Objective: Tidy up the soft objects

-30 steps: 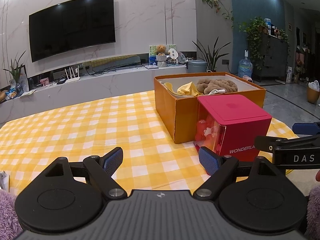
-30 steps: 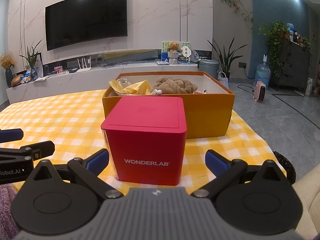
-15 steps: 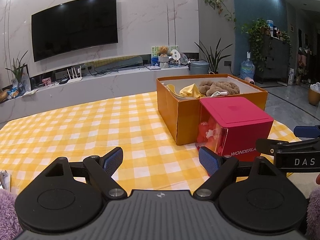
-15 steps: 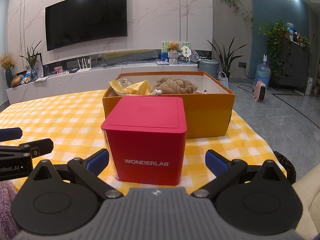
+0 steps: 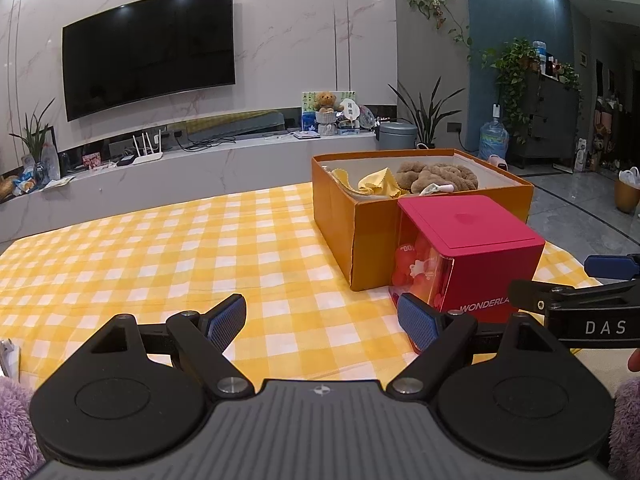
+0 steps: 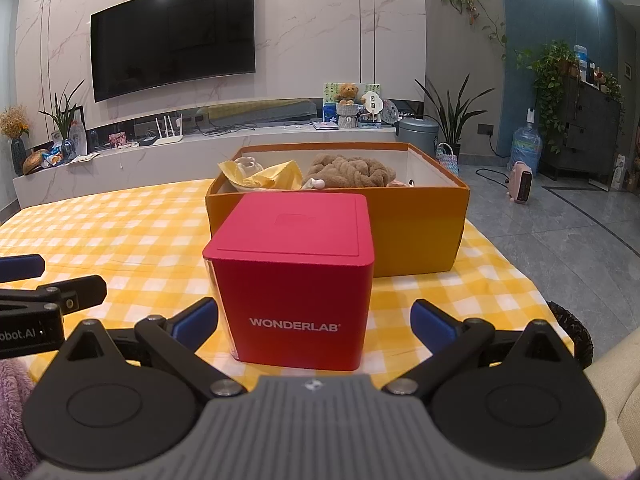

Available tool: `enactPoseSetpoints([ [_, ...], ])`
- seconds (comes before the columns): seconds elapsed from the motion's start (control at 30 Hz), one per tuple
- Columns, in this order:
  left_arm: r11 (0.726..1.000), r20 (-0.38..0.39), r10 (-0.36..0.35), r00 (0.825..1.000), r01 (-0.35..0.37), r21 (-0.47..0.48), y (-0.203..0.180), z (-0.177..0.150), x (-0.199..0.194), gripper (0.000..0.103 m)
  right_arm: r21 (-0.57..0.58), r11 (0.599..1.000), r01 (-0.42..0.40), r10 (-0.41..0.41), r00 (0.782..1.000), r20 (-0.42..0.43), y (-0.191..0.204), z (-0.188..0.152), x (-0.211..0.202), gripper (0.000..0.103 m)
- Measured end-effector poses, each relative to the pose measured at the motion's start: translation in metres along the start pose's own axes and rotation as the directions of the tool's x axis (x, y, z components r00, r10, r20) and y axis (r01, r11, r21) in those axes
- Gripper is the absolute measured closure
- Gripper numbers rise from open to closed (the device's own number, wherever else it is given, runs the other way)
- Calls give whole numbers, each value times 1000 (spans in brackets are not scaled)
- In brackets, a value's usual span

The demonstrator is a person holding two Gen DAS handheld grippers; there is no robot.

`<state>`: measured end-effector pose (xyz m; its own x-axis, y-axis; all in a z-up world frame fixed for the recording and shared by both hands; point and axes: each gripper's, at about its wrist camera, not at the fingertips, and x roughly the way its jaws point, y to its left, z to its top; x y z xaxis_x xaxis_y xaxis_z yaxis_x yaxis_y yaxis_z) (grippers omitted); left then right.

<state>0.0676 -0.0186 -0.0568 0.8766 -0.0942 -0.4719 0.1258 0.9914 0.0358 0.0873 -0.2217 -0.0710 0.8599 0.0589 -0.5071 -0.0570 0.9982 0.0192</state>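
An open orange box (image 5: 336, 208) (image 6: 420, 220) stands on the yellow checked tablecloth (image 5: 160, 256) and holds a yellow cloth (image 5: 376, 186) (image 6: 272, 178) and a brown plush toy (image 5: 436, 174) (image 6: 348, 170). A red cube box marked WONDERLAB (image 5: 476, 256) (image 6: 296, 276) stands in front of it, lid shut. My left gripper (image 5: 322, 322) is open and empty, left of the red box. My right gripper (image 6: 314, 324) is open and empty, its fingers either side of the red box's front, apart from it.
The table's right edge drops to a grey tiled floor (image 6: 560, 232). A sofa edge (image 6: 616, 384) lies at the lower right. A TV unit (image 5: 160, 176) with clutter runs along the back wall. Purple fluffy sleeves (image 5: 16, 420) show at the frame corners.
The left wrist view has drifted slightly, so the boxes sit a little further right and lower in it. The right gripper has not moved. Both stay open.
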Motion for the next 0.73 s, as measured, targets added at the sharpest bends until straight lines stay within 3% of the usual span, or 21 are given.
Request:
enactPoseSetpoints([
  [0.73, 1000, 3, 0, 1000, 0, -7, 2, 1, -1, 3, 5, 1000, -1, 1, 1000, -3, 0, 0, 1, 3],
])
